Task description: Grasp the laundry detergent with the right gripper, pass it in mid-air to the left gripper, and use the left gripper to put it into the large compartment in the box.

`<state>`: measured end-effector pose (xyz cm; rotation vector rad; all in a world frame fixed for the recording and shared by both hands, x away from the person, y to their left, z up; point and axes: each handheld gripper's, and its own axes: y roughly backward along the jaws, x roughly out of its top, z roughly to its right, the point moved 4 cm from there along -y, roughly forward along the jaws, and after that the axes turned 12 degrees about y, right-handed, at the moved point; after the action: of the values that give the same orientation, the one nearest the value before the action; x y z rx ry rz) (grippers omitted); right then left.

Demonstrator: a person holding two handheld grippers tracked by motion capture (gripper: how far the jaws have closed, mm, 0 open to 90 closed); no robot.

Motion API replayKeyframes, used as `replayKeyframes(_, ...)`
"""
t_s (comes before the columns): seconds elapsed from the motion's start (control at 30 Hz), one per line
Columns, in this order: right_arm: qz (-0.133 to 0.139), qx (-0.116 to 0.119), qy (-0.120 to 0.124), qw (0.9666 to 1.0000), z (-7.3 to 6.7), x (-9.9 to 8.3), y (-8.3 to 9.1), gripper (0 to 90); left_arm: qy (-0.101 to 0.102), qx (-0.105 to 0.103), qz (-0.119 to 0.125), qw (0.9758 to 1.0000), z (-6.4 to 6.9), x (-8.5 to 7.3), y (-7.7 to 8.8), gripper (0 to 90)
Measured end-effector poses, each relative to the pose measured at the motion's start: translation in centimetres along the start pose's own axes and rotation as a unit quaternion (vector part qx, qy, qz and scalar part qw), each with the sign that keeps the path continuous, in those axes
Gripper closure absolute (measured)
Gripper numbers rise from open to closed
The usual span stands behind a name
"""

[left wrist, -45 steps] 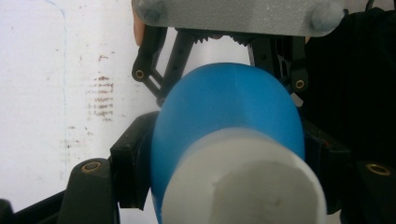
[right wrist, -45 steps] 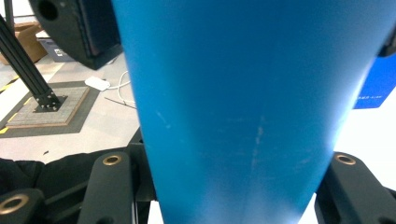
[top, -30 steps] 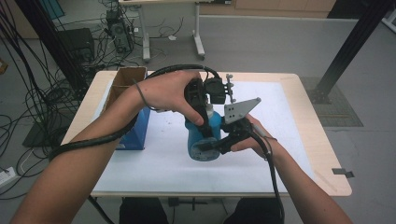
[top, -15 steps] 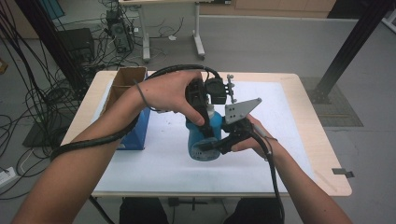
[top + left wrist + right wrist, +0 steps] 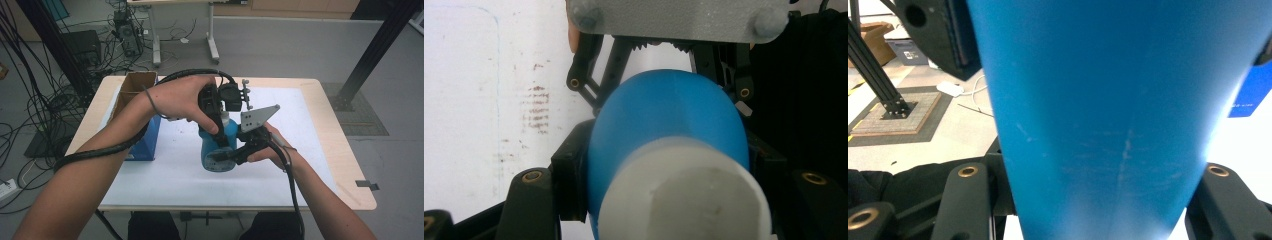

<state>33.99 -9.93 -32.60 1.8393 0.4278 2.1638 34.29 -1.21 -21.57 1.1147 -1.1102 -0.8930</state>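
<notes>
A blue bottle [image 5: 219,150] with a white cap [image 5: 684,195] stands upright on the white mat [image 5: 305,125]. My left gripper [image 5: 221,136] comes down from above and is shut on the bottle's top, its jaws on either side just below the cap [image 5: 666,175]. My right gripper [image 5: 226,158], with its grey plate [image 5: 257,118] on top, reaches in from the right and is shut on the bottle's lower body. In the right gripper view the blue wall [image 5: 1098,100] stands between its black jaws [image 5: 1088,205]. A hand hides the cap in the high view.
An open cardboard box [image 5: 135,86] and a blue box [image 5: 149,136] sit at the table's left, close to my left forearm. The wooden table edge [image 5: 345,165] runs around the mat. Cables and stands crowd the floor to the left and behind.
</notes>
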Motion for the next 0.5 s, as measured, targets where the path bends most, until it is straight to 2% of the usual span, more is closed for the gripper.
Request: replayKeyframes(0.5, 0.002, -0.003, 0.003, 1.0, -0.03, 0.14, 0.11, 44.3, 0.001, 0.002, -0.002, 1.0, 0.11, 0.09, 0.25, 37.4)
